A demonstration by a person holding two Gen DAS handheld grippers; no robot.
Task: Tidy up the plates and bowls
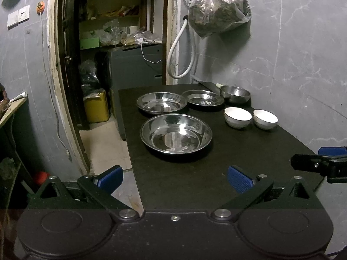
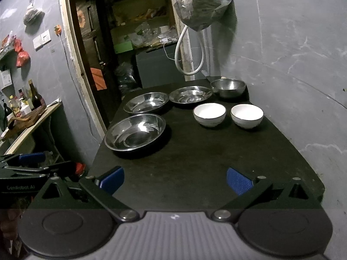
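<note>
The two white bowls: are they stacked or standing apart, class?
Apart. The two white bowls sit side by side, upright, a strip of table between them.

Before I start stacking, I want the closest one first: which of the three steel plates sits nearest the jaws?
The large steel plate alone at the front of the black table. The other two steel plates sit side by side behind it.

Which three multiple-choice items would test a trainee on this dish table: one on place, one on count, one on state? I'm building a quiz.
1. Where is the deep steel bowl?
A. far end of the table
B. near edge
C. floor

2. How many white bowls?
A. one
B. two
C. four

3. Both claws are:
A. open, empty
B. shut on a plate
C. holding a bowl

Key: 1 A, it stands behind the steel plates; 2 B, white bowls side by side; 3 A, left claw and right claw spread, nothing between.
</note>
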